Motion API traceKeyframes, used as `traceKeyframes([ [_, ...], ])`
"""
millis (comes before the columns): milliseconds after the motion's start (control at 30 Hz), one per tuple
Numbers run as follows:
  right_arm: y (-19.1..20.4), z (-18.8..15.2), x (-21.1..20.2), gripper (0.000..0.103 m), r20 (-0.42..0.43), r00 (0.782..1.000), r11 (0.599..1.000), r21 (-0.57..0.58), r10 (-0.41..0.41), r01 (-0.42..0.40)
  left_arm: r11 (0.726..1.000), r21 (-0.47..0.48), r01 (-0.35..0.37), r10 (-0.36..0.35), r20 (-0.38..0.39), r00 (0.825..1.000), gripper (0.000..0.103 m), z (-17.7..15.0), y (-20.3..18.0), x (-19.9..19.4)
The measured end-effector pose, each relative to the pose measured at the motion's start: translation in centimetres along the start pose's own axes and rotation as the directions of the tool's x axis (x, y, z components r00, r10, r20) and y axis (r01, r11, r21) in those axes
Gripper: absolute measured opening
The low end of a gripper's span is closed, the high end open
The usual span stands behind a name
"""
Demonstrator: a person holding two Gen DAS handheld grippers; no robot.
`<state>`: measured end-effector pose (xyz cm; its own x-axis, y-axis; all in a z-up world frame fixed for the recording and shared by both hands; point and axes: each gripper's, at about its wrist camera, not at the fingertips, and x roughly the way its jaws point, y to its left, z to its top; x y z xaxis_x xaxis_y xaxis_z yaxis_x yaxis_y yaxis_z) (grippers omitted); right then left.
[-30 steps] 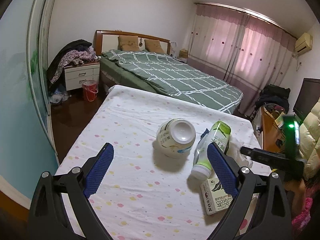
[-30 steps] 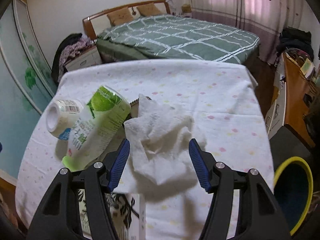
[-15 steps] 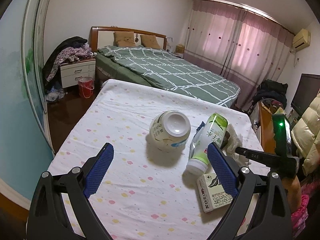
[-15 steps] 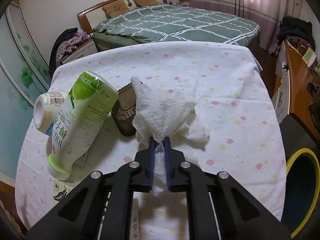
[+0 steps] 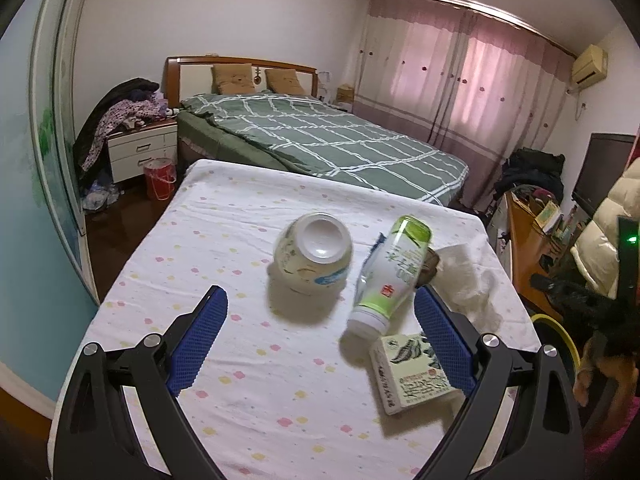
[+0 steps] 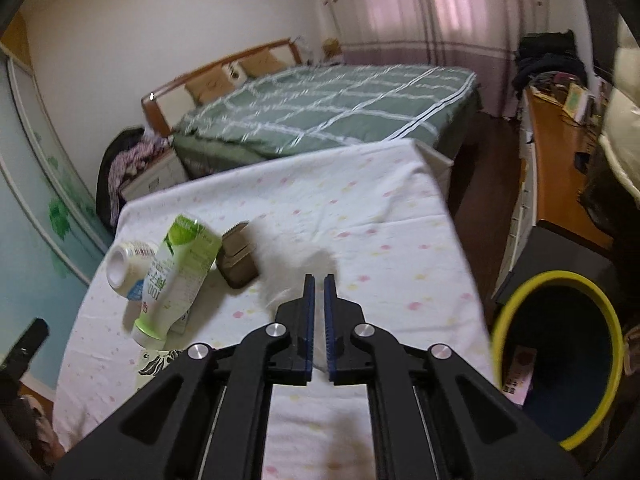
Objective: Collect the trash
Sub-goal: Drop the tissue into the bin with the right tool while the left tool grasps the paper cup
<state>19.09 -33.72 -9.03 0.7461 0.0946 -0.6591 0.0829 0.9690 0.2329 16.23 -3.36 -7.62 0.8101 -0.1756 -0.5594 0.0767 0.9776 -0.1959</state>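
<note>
Pinching blurred tissue [image 6: 296, 268]: right hand-held gripper [image 6: 318, 280] | left hand-held gripper [image 5: 320, 312] spread, empty

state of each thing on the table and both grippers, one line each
left gripper: open, holding nothing
right gripper: shut on the tissue
tissue: pinched, blurred
green bottle: lying on its side, capped
white jar: tipped over
carton: lying flat
bin: open, a wrapper inside
</note>
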Motion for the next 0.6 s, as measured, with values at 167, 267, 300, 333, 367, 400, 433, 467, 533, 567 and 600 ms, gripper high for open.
traceKeyframes([
  [167,-0.9,-0.1,-1.2,0.004,0.019,1.000,1.000,0.005,-0.009,0.009,1.000,0.021,0.019,-0.018,-0.001,1.000,0.093,-0.2,-1.5,-0.3],
  [267,0.3,-0.2,0.8,0.039,-0.035,0.999,0.999,-0.028,0.029,-0.030,0.999,0.030,0.013,-0.013,0.007,1.000,0.093,-0.2,-2.0,-0.7],
  [300,0.6,-0.3,1.4,0.047,-0.044,0.999,0.999,-0.034,0.033,-0.034,0.999,0.031,0.011,-0.011,0.011,1.000,0.093,-0.2,-2.1,-0.9],
  [333,1.2,-0.2,2.4,0.052,-0.053,0.998,0.998,-0.051,0.028,-0.031,0.999,0.031,0.010,-0.010,0.016,1.000,0.093,-0.1,-2.1,-1.2],
  [367,1.7,-0.2,3.2,0.053,-0.063,0.998,0.998,-0.063,0.022,-0.026,0.999,0.032,0.007,-0.008,0.021,1.000,0.093,-0.1,-2.1,-1.4],
  [400,2.3,-0.1,4.1,0.053,-0.084,0.996,0.997,-0.075,0.018,-0.025,0.999,0.033,0.005,-0.005,0.026,1.000,0.093,0.0,-2.1,-1.7],
  [433,2.8,-0.1,5.0,0.054,-0.105,0.994,0.996,-0.086,0.026,-0.035,0.999,0.034,0.004,-0.005,0.029,1.000,0.093,0.0,-2.1,-1.8],
  [467,3.2,-0.1,5.6,0.056,-0.119,0.993,0.995,-0.097,0.024,-0.035,0.999,0.035,0.002,-0.003,0.030,1.000,0.093,0.0,-2.1,-1.9],
  [533,3.8,-0.2,7.0,0.056,-0.129,0.991,0.992,-0.126,-0.032,0.016,0.999,0.035,0.006,-0.007,0.030,1.000,0.093,0.0,-2.1,-2.0],
  [567,4.0,-0.2,7.7,0.056,-0.140,0.989,0.991,-0.134,-0.047,0.028,0.999,0.035,0.008,-0.009,0.029,1.000,0.093,0.0,-2.1,-2.0],
  [600,4.0,-0.2,8.4,0.056,-0.159,0.986,0.990,-0.136,-0.049,0.027,0.999,0.036,0.011,-0.012,0.027,1.000,0.093,0.0,-2.1,-2.1],
])
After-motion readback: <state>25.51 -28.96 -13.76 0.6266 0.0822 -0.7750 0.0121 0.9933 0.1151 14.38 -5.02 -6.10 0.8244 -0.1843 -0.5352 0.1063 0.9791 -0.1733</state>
